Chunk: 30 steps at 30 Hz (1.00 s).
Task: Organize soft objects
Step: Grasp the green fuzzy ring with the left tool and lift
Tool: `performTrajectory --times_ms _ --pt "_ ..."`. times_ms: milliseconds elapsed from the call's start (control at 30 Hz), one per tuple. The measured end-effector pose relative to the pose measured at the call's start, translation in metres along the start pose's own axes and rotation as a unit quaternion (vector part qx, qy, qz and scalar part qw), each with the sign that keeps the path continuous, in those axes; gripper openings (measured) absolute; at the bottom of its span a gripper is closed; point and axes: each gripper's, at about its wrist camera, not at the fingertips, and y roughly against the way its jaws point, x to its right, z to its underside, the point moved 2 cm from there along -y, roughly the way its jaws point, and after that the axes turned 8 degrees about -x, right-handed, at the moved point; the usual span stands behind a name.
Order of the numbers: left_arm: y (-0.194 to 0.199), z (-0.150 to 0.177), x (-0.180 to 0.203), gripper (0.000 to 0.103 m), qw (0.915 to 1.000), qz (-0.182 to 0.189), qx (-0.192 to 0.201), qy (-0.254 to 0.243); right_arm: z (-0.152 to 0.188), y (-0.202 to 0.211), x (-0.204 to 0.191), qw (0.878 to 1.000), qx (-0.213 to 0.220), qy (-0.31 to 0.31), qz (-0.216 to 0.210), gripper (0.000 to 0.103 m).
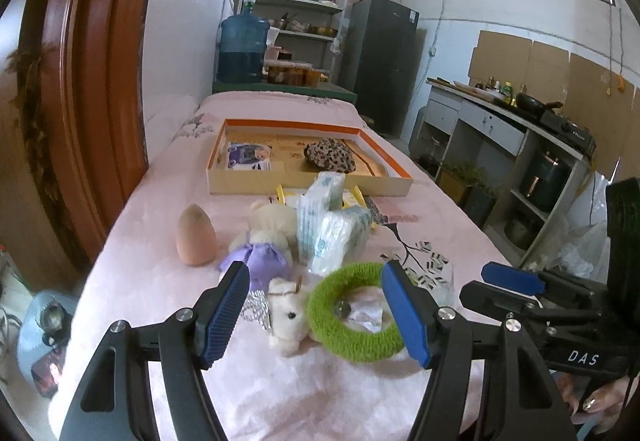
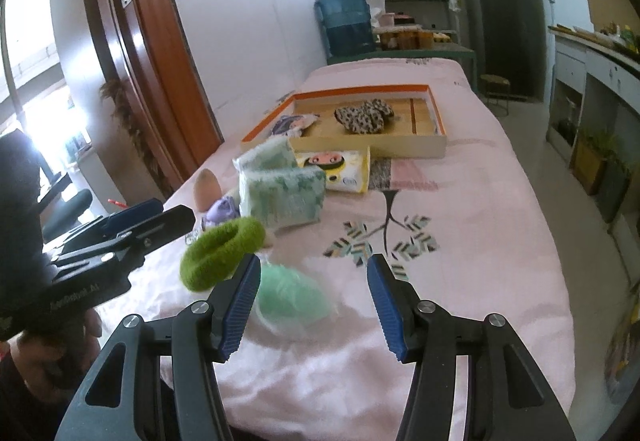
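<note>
My left gripper [image 1: 316,311] is open and empty, just above a white plush toy [image 1: 286,321] and a green fuzzy ring [image 1: 354,311] on the pink cloth. Behind them stand a bear in a purple dress [image 1: 264,241], a peach sponge egg [image 1: 195,235] and two tissue packs [image 1: 330,225]. My right gripper [image 2: 312,307] is open and empty, with a pale green pouf in clear wrap [image 2: 290,299] between its fingers. The green ring [image 2: 222,253] lies to its left. A shallow orange-rimmed box [image 1: 308,183] holds a leopard-print item [image 1: 330,155].
A yellow wipes pack [image 2: 334,169] lies in front of the box [image 2: 436,145]. A wooden door frame [image 1: 88,81] rises at the left. A counter with a stove [image 1: 516,117] runs along the right. Shelves, a water jug [image 1: 242,45] and a fridge stand behind.
</note>
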Motion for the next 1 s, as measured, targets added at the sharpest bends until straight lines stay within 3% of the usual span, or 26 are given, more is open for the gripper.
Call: performTrajectory --times_ms 467,600,767,800,1000 --pt "-0.029 0.014 -0.004 0.067 0.9985 0.027 -0.041 0.024 0.010 -0.010 -0.001 1.000 -0.012 0.005 -0.019 0.057" --pt "-0.037 0.020 -0.008 0.055 0.9961 0.047 -0.060 0.044 0.011 -0.015 -0.001 1.000 -0.017 0.005 -0.021 0.057" --pt "-0.035 0.023 -0.013 0.026 0.9963 0.053 -0.046 0.049 0.011 -0.018 0.000 0.999 -0.022 0.005 -0.026 0.057" --pt "-0.035 0.023 -0.013 0.013 0.9965 0.053 -0.044 0.048 0.011 -0.019 0.000 0.999 -0.023 0.004 -0.028 0.057" --pt "-0.031 0.023 -0.012 0.013 0.9969 0.065 -0.030 0.034 0.011 -0.017 -0.003 0.999 -0.024 0.011 -0.037 0.057"
